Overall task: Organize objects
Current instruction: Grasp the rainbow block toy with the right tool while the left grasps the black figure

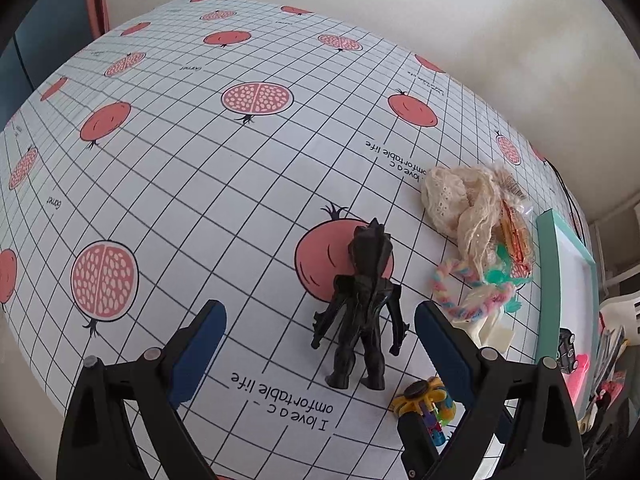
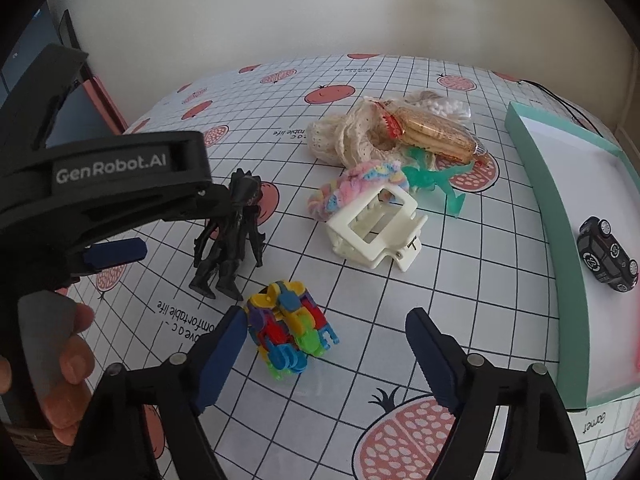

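On a surface [image 1: 224, 200] covered with a grid-and-pomegranate cloth, a black spiky monster figure [image 1: 362, 312] stands upright, its back to the left wrist camera. The left gripper [image 1: 320, 350] hangs with its jaws spread wide and empty; the figure stands just ahead of the gap, nearer the right-hand blue pad than the left, touching neither. In the right wrist view the same left gripper [image 2: 116, 252] reaches in from the left edge, gripped by a hand [image 2: 68, 364], with the figure [image 2: 230, 240] just beyond its tip. The right gripper [image 2: 326, 350] is likewise parted and holds nothing; a multicoloured block toy [image 2: 290, 330] lies on the cloth between its two pads, close against the left one and well clear of the right. Farther back sits a cream claw hair clip [image 2: 376, 232], and behind it a pastel braided scrunchie [image 2: 356, 188], a translucent green plastic toy [image 2: 436, 184], a heap of cream lace fabric [image 2: 348, 136] and a wrapped pack of biscuits [image 2: 436, 132], all bunched together. To the right a shallow mint-green tray [image 2: 560, 216] with a white floor holds a small black toy car [image 2: 608, 254], lying tilted near the tray's right side.
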Demonstrator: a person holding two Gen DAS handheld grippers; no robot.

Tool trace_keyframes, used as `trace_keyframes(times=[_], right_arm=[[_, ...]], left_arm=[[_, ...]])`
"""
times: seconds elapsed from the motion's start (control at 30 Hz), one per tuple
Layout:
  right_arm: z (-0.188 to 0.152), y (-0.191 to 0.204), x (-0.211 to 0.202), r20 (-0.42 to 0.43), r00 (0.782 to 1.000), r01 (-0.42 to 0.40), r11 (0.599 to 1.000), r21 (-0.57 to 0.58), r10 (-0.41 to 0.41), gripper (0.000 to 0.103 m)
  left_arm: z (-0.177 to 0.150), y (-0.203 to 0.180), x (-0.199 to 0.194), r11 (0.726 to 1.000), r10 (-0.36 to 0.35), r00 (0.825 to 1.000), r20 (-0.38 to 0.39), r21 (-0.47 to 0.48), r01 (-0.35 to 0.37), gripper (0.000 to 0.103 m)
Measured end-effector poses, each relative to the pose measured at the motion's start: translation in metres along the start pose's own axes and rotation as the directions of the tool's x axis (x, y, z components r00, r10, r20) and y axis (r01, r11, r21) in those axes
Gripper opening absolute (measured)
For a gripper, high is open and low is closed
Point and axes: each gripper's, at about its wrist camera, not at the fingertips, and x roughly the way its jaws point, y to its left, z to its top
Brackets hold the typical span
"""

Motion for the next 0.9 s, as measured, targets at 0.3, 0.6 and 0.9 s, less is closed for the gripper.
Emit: trace_keyframes(times=[0.3, 0.6, 0.9], right_arm=[[0.002, 0.000, -0.002, 0.009, 0.999, -0.047, 0.999, 0.022, 0.047, 0.055], [0.001, 0.000, -0.001, 0.002, 0.997, -0.071, 0.997, 0.025, 0.071, 0.047], [-0.002, 0.006, 0.004, -0.018, 0.996, -0.085, 0.996, 0.015, 0.085, 0.047]], left_arm=[[-0.006, -0.016, 0.009, 0.999, 0.014, 1.000, -0.017, 0.048, -0.014, 0.087], [-0.011, -0.023, 0.017, 0.997, 0.031, 0.999, -0.043, 0.066, -0.028, 0.070], [-0.016, -0.030, 0.021, 0.994, 0.065, 0.996, -0.057, 0.096, -0.060, 0.061]])
